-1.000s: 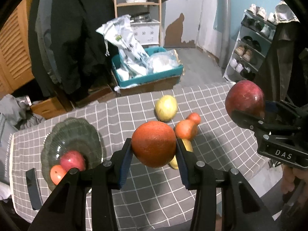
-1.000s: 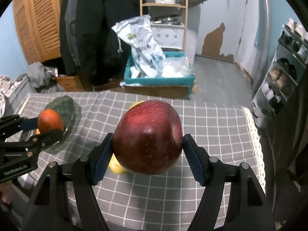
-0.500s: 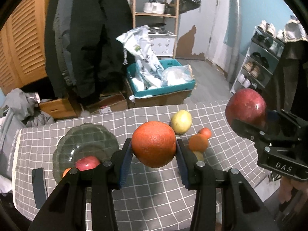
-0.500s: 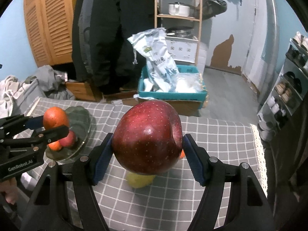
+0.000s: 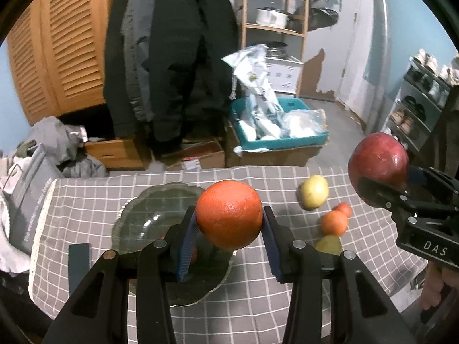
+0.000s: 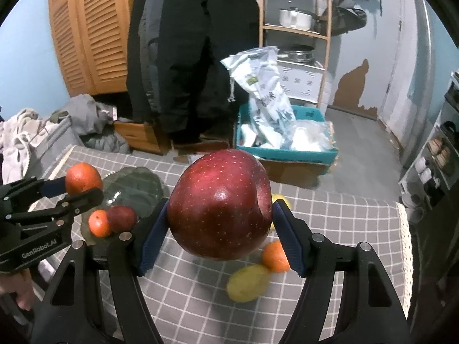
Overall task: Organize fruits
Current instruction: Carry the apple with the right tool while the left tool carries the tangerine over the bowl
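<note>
My left gripper is shut on a large orange, held in the air above the near part of the green glass plate. In the right wrist view that same plate holds a small red apple and a small orange. My right gripper is shut on a big dark red apple above the checked tablecloth. On the cloth lie a yellow pear, two small oranges and another yellow fruit, partly hidden by my left gripper's finger.
A dark flat object lies on the cloth left of the plate. Beyond the table's far edge stand a teal crate of bags, hanging coats, a wooden shelf and a shoe rack. A grey bag sits off the left edge.
Both grippers have shifted left and a little up with their fruit. The plate now sits under the left gripper, and the loose fruit has slid to the right of both views.
</note>
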The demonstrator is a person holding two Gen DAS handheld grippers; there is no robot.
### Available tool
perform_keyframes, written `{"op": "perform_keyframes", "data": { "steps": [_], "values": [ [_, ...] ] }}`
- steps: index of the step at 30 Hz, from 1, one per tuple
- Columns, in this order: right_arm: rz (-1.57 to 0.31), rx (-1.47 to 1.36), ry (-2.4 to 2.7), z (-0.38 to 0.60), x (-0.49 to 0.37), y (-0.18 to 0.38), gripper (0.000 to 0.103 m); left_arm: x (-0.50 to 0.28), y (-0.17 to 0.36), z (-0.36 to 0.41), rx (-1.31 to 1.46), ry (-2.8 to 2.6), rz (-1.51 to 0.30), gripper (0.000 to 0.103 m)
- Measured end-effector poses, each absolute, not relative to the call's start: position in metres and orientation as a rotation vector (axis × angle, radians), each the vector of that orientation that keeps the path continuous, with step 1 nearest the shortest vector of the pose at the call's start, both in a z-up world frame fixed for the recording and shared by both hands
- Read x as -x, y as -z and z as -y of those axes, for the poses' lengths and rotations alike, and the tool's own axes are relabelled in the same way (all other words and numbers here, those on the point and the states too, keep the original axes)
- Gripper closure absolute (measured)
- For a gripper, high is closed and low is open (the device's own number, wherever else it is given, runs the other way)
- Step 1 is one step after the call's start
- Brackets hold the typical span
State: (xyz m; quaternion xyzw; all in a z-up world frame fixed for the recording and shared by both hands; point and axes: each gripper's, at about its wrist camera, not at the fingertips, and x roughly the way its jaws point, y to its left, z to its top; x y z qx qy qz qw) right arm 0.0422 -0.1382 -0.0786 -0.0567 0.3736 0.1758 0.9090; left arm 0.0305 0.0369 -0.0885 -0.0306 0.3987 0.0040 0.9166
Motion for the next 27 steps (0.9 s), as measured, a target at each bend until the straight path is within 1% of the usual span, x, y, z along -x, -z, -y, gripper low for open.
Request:
{"op": "perform_keyframes", "data": {
  "steps": [14, 27],
  "values": [
    [-0.814, 0.144, -0.447, 0.069, -0.068, 0.095, 0.031, -0.038, 0.104, -0.108, 0.128, -0.139, -0.847, 0.059],
    [-0.915, 0.17, -0.524, 0.009, -0.096, 0.138, 0.031, -0.058, 0.154, -0.16, 0.192, -0.205, -0.94, 0.059]
  ]
}}
